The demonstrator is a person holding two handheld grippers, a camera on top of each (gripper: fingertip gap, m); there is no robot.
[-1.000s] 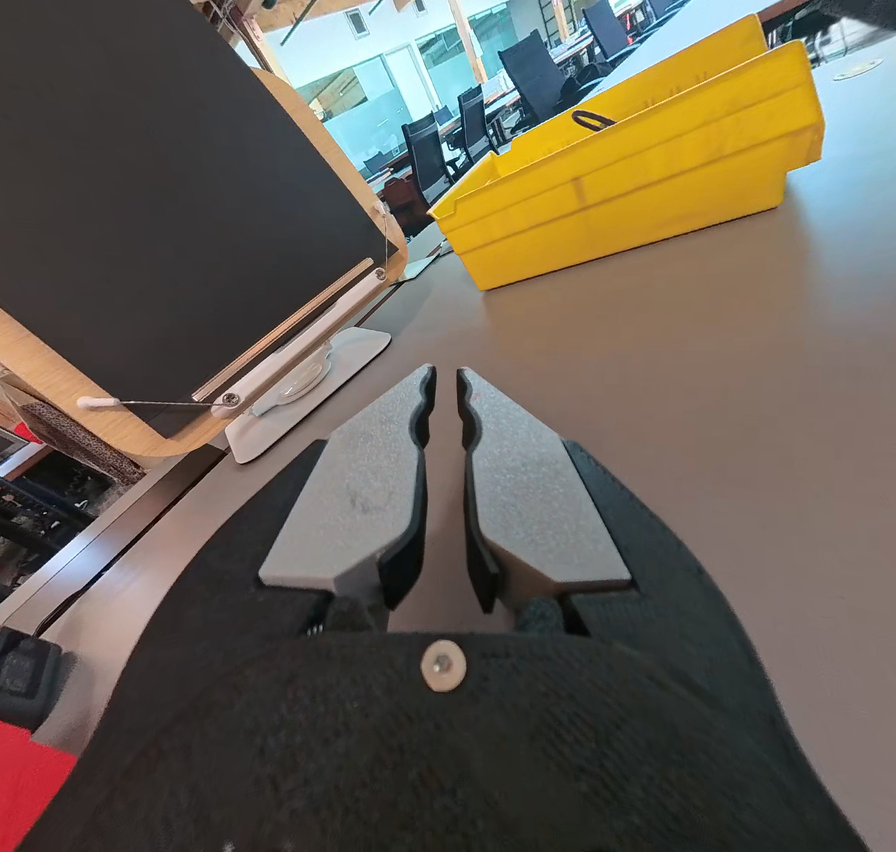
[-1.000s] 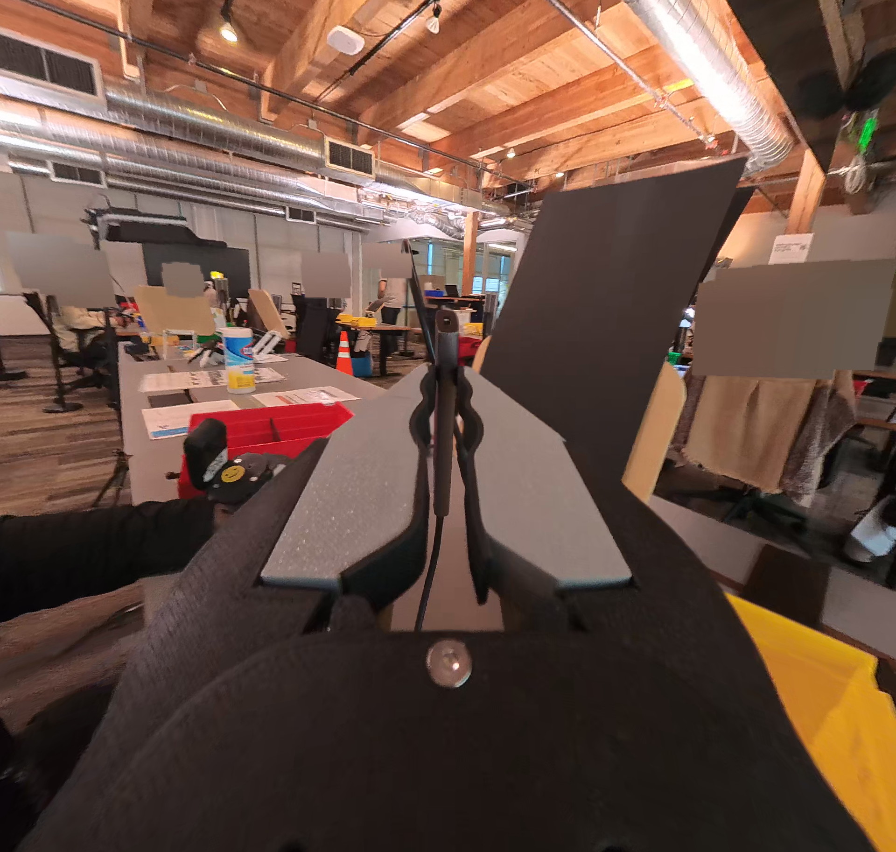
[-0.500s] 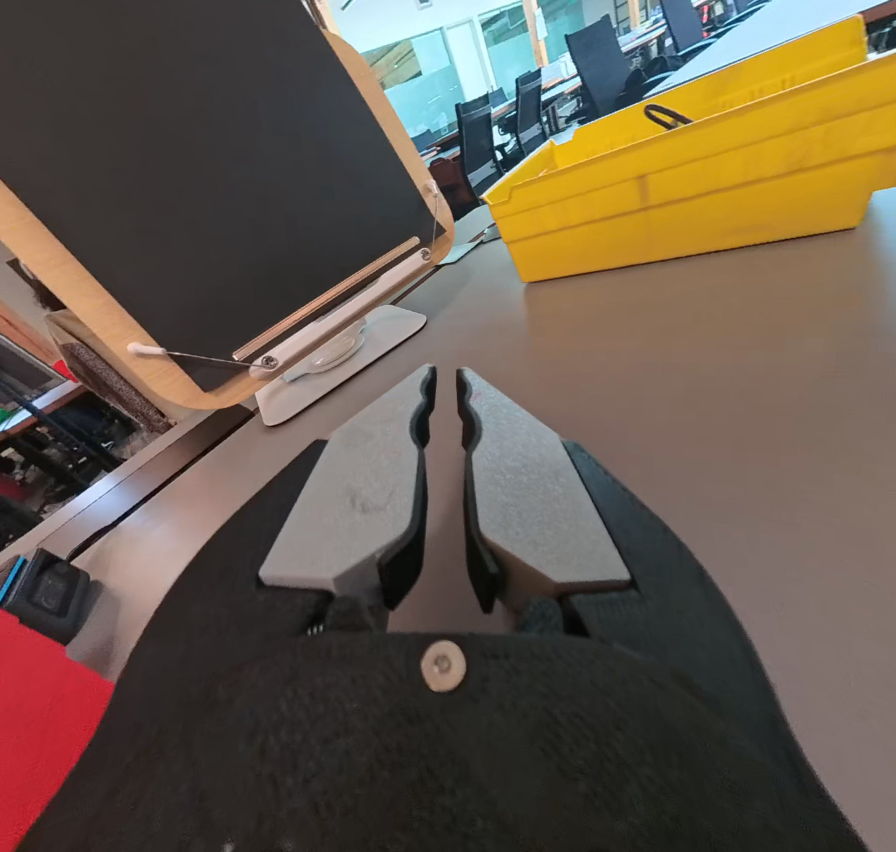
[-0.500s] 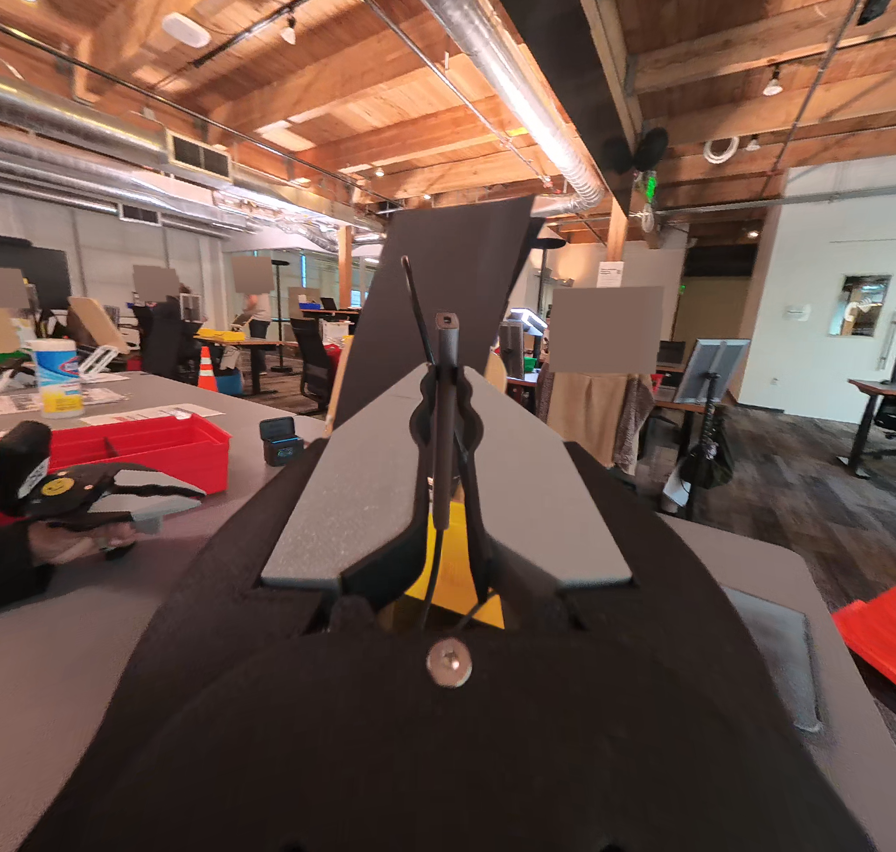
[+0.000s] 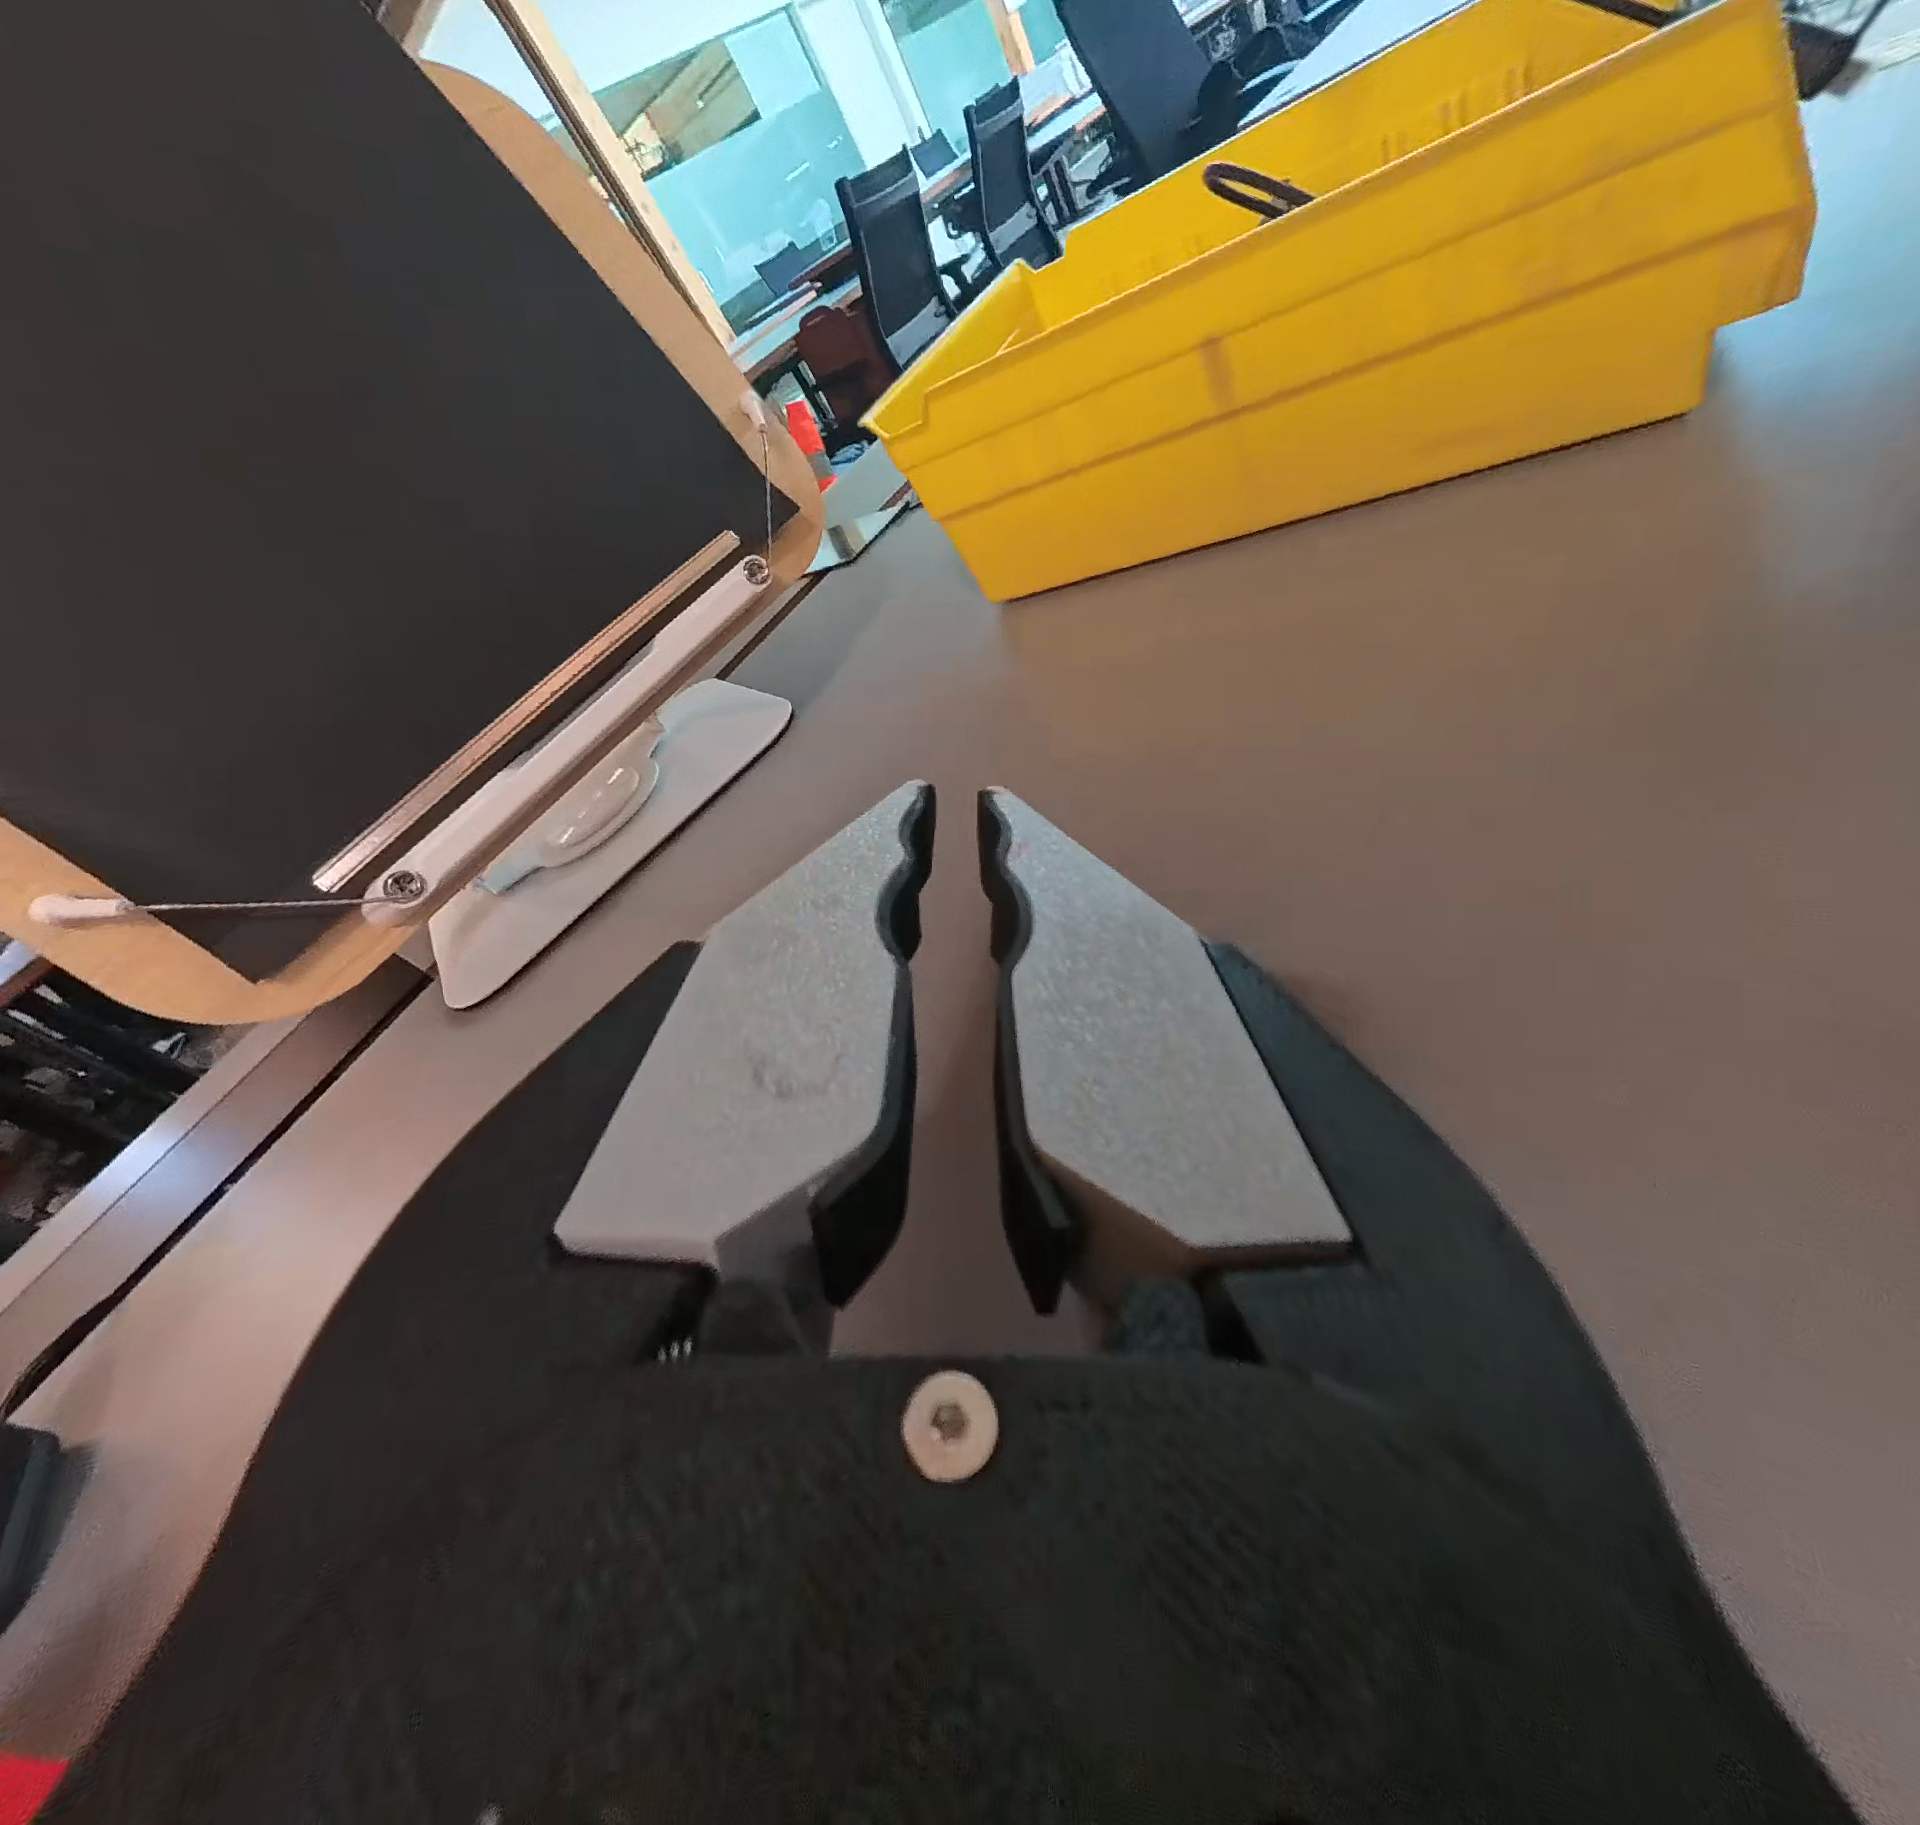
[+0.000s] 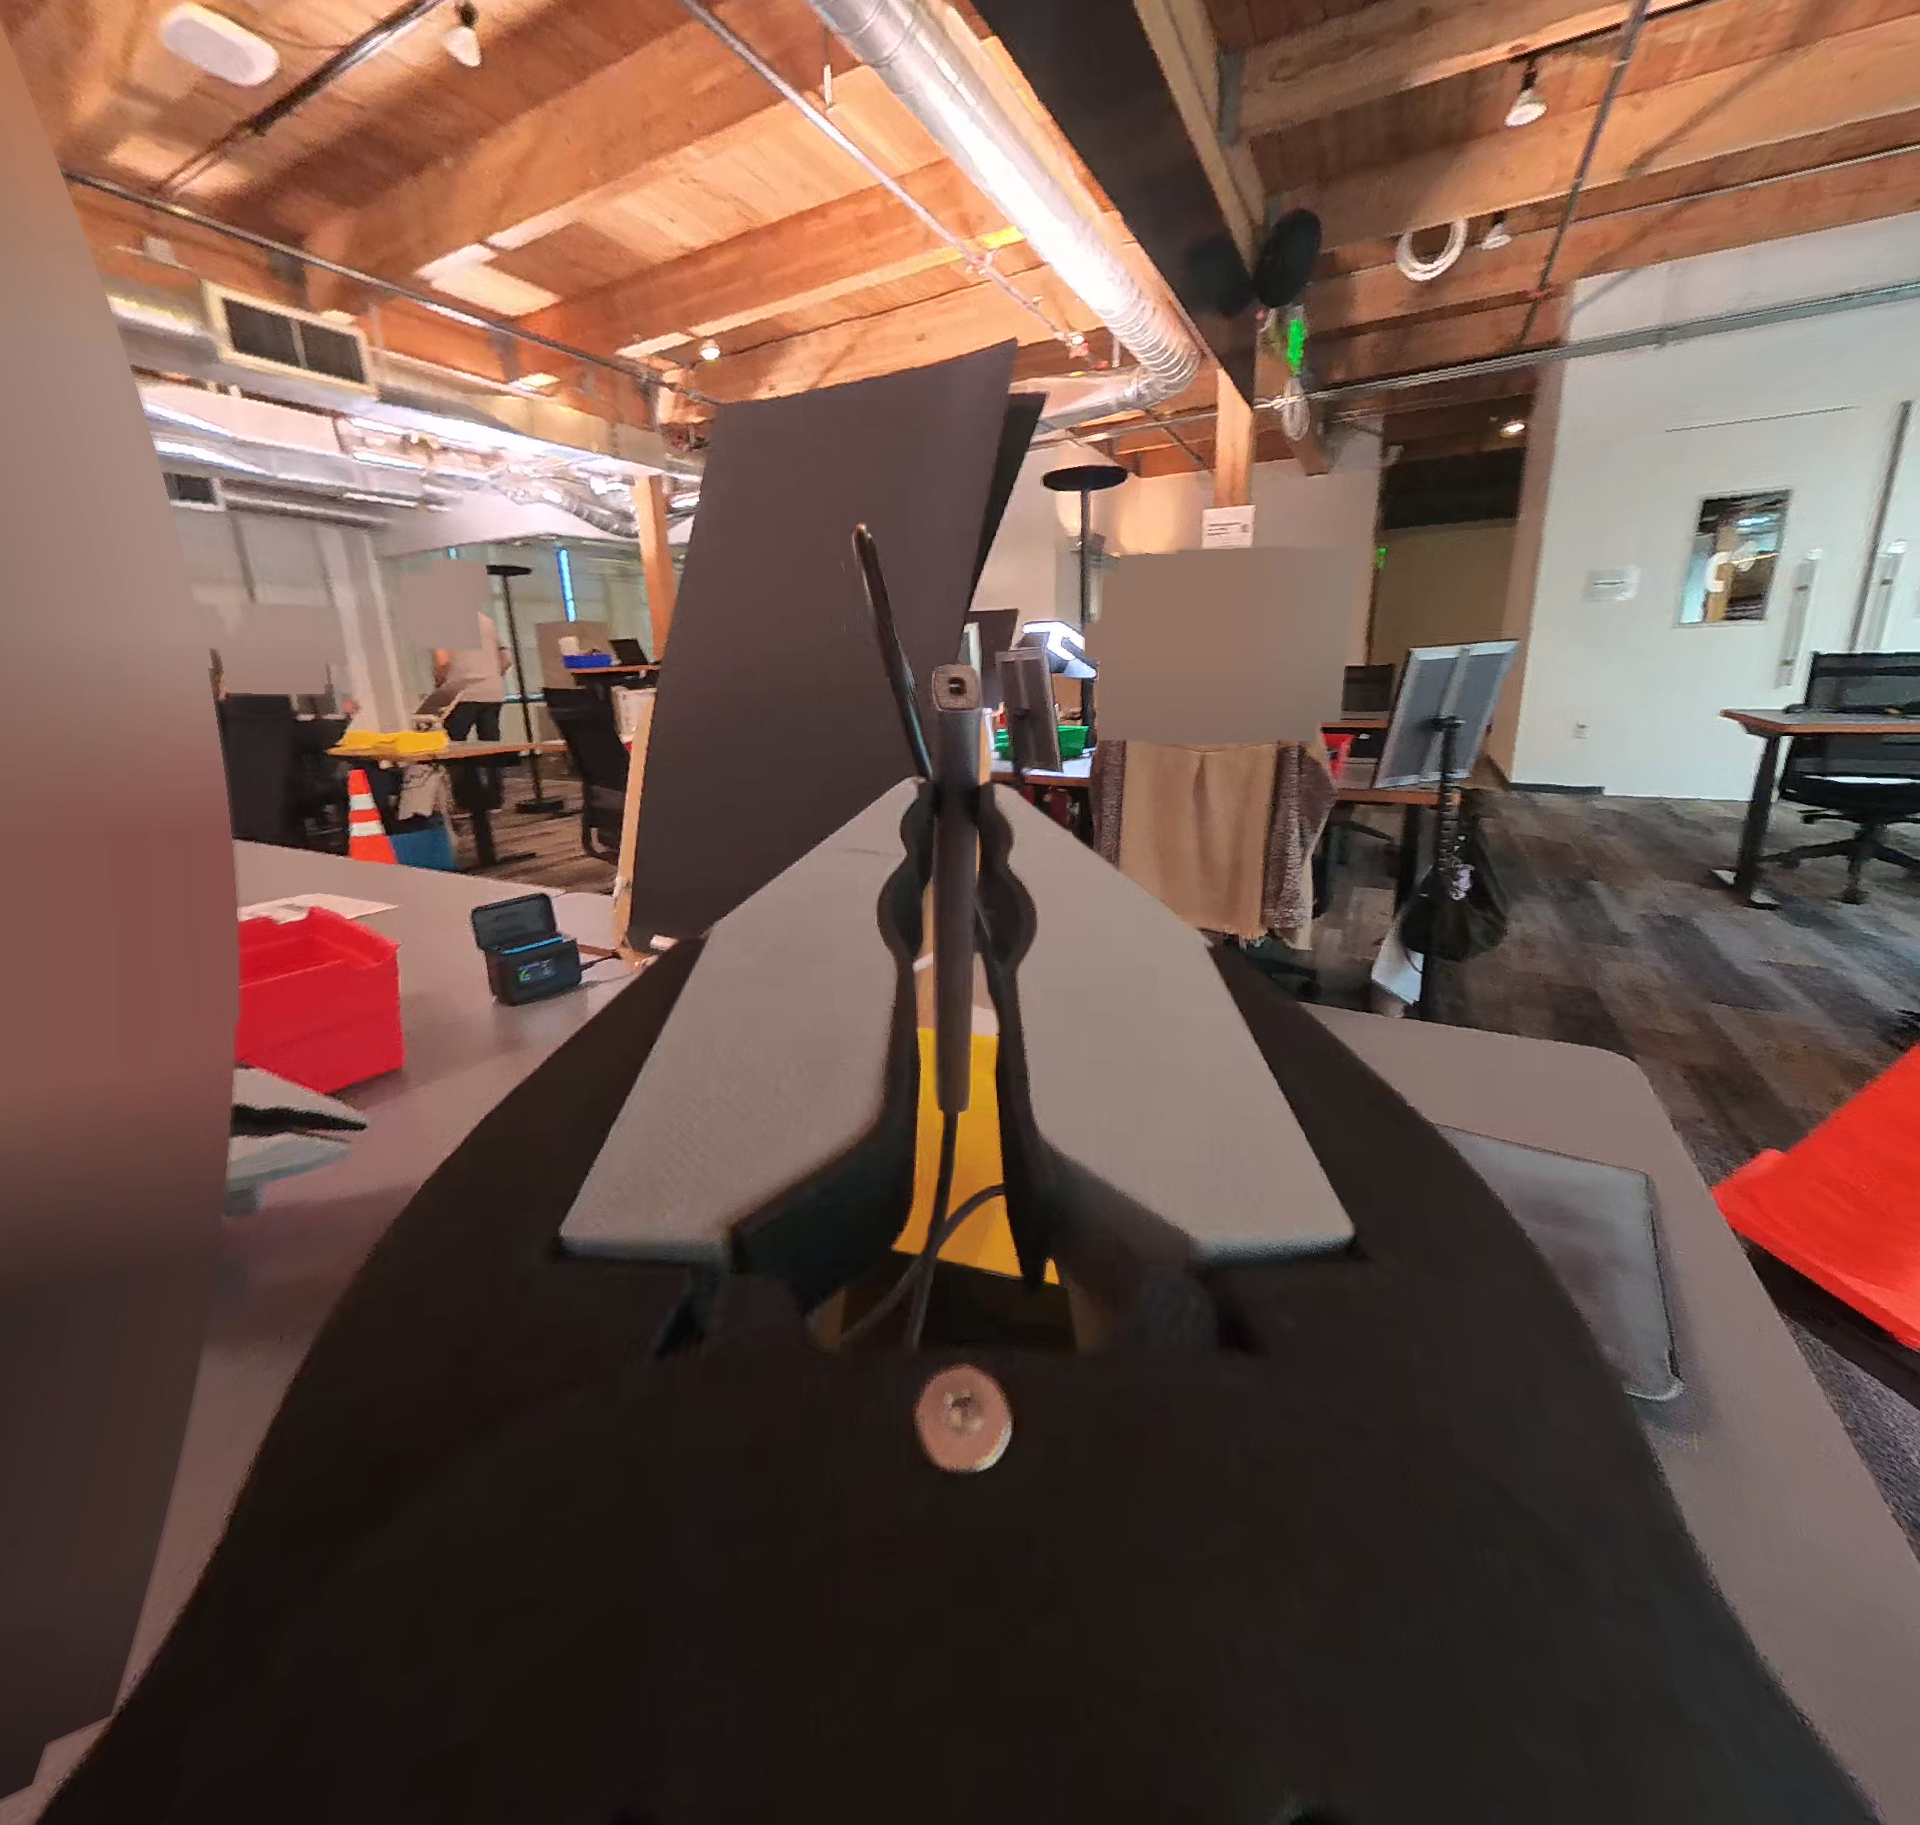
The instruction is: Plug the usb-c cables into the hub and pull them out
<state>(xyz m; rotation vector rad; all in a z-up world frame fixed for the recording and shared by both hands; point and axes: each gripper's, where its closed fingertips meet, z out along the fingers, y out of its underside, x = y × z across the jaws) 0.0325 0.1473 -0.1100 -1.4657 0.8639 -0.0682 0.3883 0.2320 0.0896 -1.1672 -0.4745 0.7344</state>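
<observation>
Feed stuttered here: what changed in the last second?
The right gripper swung rightward, from the red bin side toward the open office, now over the yellow plastic bin. It stays shut on the grey USB-C cable plug. The left gripper stays empty over the grey table.

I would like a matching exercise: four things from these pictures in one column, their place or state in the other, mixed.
1. left tool
2. right tool
3. yellow bin
4. red bin

a. shut on the usb-c cable
b. beside the small black case
c. empty, just above the table
d. a black loop shows over its rim

Pairs: 1-c, 2-a, 3-d, 4-b
</observation>
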